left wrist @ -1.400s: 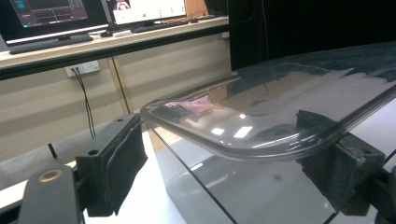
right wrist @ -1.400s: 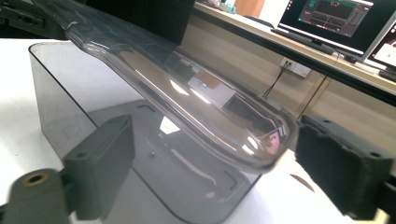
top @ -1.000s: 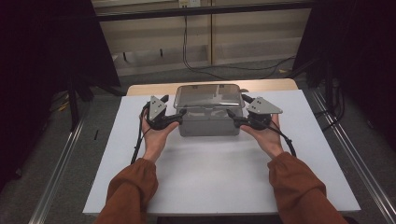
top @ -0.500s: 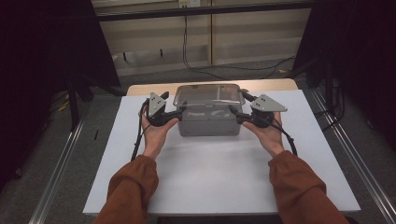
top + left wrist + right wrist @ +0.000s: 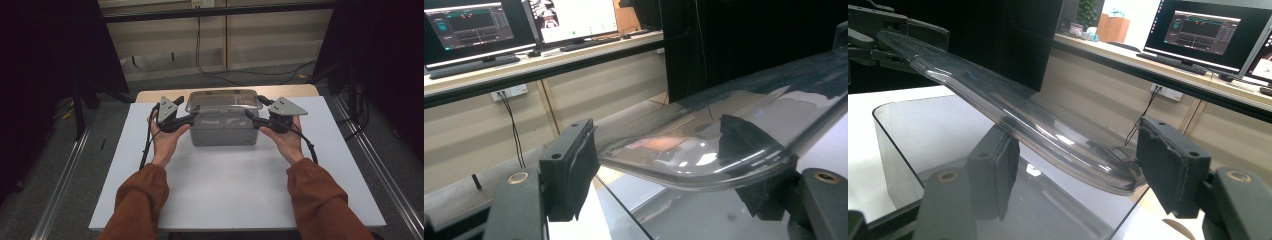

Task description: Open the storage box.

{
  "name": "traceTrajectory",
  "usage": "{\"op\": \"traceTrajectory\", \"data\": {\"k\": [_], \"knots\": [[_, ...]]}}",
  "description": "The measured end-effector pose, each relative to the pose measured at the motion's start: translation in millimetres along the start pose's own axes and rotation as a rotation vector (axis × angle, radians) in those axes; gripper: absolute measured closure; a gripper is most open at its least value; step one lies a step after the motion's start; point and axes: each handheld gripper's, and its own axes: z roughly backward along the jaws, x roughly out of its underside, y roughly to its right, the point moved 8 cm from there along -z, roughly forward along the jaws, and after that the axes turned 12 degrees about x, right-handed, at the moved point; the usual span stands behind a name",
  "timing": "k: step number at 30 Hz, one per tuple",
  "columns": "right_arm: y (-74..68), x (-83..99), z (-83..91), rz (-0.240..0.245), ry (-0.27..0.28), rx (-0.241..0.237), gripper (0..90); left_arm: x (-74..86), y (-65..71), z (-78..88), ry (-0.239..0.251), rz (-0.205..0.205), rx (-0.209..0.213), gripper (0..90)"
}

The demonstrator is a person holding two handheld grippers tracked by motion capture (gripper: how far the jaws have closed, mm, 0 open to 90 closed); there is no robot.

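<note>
Jaws of the left gripper [image 5: 664, 185] and of the right gripper [image 5: 1083, 175] are seen set wide, each pair straddling one end of the clear lid [image 5: 223, 99] with a visible gap at the pads, so no clamping is shown. The lid is seen over the grey box [image 5: 225, 131], which is set toward the far middle of the white desk [image 5: 235, 195]; whether it is seated or lifted clear cannot be told. It is judged light, stiff, smooth and slippery, and is best taken at the curved end rims with even pressure from both sides.
</note>
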Motion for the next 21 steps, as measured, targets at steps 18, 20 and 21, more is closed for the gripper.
{"op": "traceTrajectory", "data": {"k": [18, 20, 21], "knots": [[4.1, -10.3, -4.2, -0.017, 0.01, -0.01, 39.1, -4.9, -2.6, -5.7, 0.002, -0.031, 0.03, 47.3], [4.8, -10.7, -4.6, -0.017, 0.011, -0.009, 39.5, -5.4, -3.5, -5.5, 0.003, -0.037, 0.032, 50.4], [5.0, -10.7, -5.0, -0.016, 0.013, -0.008, 39.8, -5.4, -3.9, -5.8, 0.002, -0.039, 0.029, 50.6]]}}
